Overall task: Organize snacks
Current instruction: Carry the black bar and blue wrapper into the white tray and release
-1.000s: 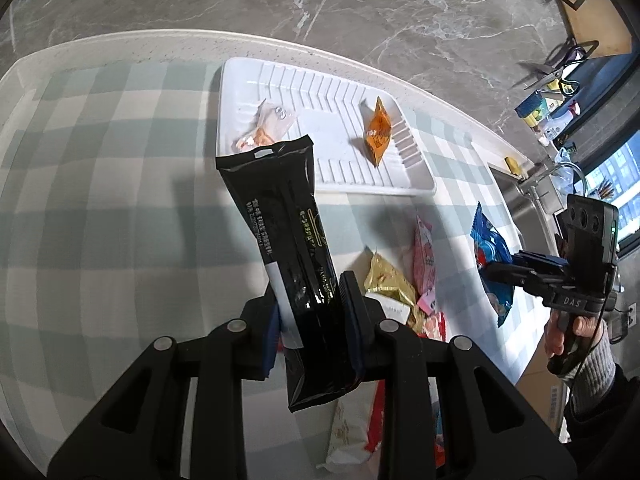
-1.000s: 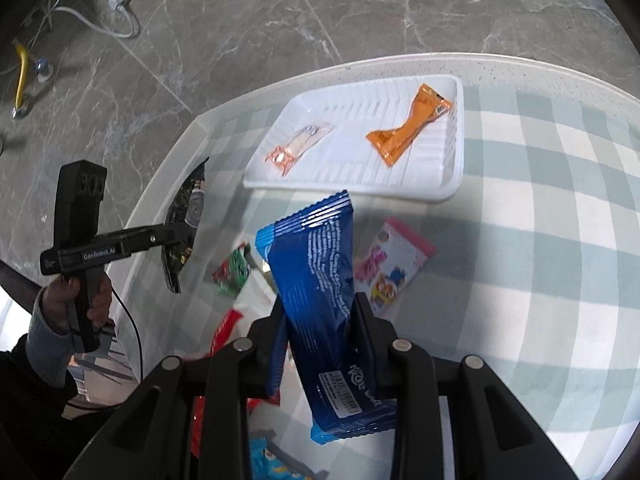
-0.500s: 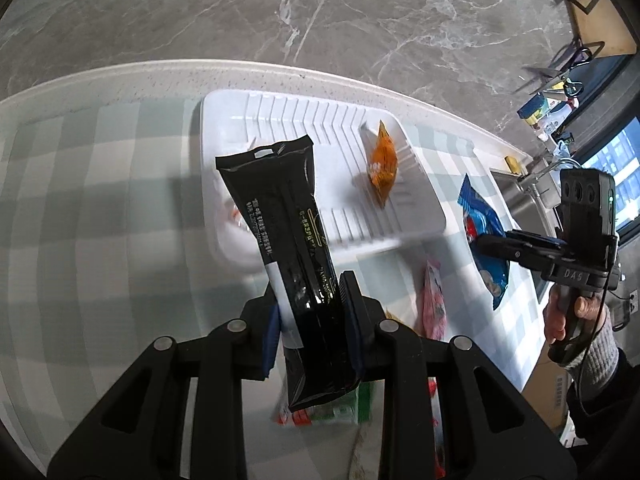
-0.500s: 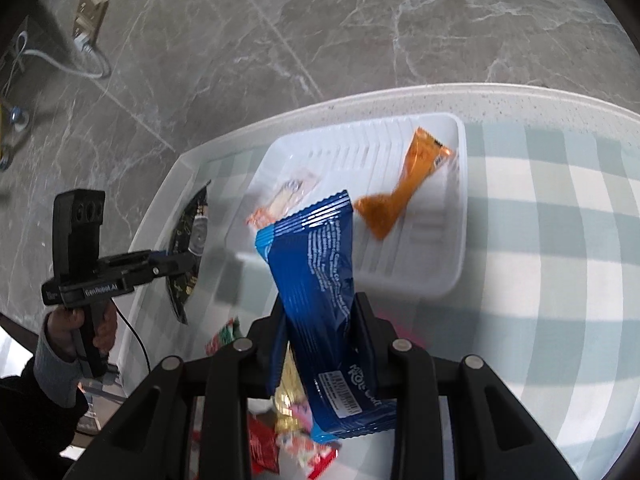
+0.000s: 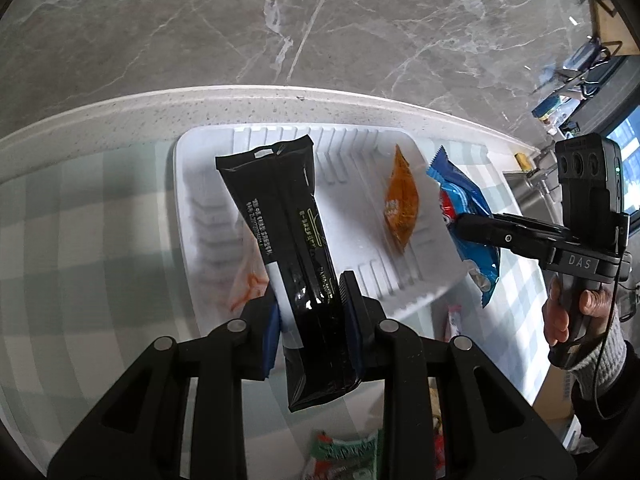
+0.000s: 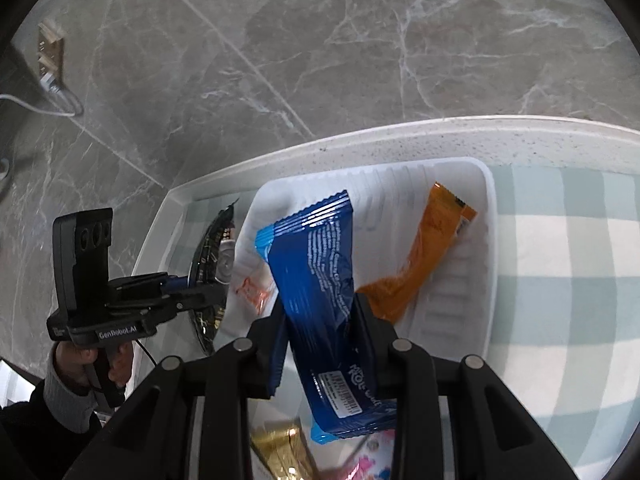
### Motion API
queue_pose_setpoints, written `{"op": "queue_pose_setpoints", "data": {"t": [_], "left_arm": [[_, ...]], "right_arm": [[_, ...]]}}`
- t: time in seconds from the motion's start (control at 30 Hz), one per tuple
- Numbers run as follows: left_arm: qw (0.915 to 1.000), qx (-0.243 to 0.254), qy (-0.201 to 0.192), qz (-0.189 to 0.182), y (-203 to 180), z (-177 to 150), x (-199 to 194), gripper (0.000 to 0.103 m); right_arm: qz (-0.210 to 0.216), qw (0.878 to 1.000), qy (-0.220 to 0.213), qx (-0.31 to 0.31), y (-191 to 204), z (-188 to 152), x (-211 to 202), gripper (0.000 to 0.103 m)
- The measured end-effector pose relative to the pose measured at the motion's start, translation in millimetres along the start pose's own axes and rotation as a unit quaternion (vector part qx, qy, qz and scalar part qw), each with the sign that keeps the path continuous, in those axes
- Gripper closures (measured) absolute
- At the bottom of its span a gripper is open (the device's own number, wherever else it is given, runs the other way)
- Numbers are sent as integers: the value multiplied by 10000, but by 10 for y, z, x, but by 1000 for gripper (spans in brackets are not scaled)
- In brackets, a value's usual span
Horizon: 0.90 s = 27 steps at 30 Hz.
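- Left wrist view: the left gripper [image 5: 310,316] pinches a black snack packet [image 5: 286,240] near its lower end, the packet standing up over the white tray [image 5: 400,280].
- Right wrist view: the right gripper [image 6: 322,328] is clamped on a blue snack packet [image 6: 316,276] around its middle, likewise above the tray.
- Both packets look light, with thin, slick film that crinkles; a hold across the flat middle seems safer than one on the crimped ends.
- An orange sachet [image 5: 400,208] and a pale packet with orange print [image 6: 252,292] lie in the tray.
- More snacks lie on the checked cloth [image 6: 560,280] nearer the cameras.
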<state>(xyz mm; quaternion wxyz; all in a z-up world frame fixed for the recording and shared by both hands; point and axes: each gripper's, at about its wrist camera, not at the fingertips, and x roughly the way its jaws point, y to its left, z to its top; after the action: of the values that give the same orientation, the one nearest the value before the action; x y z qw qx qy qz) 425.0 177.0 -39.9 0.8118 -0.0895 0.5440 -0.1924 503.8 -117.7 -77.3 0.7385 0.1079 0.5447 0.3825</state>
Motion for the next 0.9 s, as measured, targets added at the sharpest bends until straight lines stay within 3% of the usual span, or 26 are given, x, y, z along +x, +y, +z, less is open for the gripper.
{"op": "queue_pose_setpoints", "data": {"t": [0.43, 0.7, 0.9], "left_arm": [[9996, 100, 71, 243, 49, 333, 352, 77], [9991, 29, 134, 394, 113, 423, 610, 77], [9989, 65, -148, 441, 112, 410, 575, 77]], "right_arm": [[24, 9999, 46, 142, -76, 265, 372, 70], [-325, 9993, 42, -159, 6, 299, 494, 68], [-504, 9982, -156, -279, 51, 280, 461, 51]]}}
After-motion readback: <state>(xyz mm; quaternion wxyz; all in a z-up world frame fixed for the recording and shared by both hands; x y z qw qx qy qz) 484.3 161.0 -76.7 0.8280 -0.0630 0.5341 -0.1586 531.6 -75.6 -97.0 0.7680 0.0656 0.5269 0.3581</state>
